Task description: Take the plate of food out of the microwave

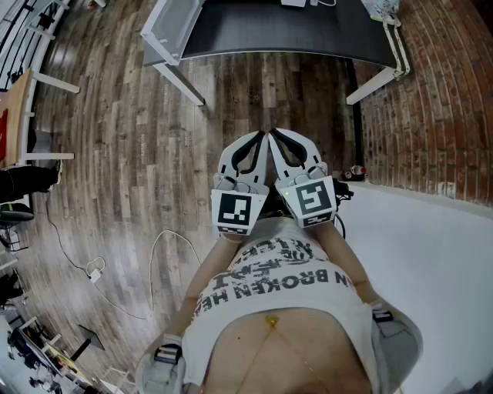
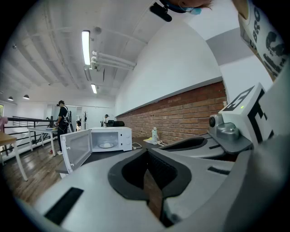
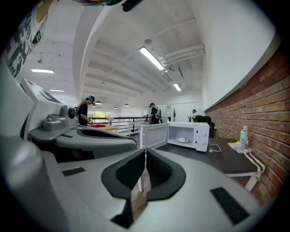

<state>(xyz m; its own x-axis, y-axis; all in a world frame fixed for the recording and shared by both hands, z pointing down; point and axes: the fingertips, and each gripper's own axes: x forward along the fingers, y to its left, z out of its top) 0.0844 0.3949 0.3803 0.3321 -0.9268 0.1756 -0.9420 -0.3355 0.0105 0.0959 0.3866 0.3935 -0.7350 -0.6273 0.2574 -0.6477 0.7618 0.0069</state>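
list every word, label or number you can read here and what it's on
"IN BROKEN HE": shirt, upside down in the head view, cut off by a fold.
Shirt's other line: too warped to read.
left gripper and right gripper cubes: marker patterns, no words.
microwave: any label too small to read.

Bottle (image 3: 244, 136) on dark table (image 3: 218, 157), brick wall (image 3: 268, 115) alongside.

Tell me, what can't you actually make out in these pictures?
Food on the plate: too small and far off in both gripper views.
Inside of the microwave, head view: cut off by the top edge; only its open door shows.
Small white bottle-like object, right gripper view: too small to identify.
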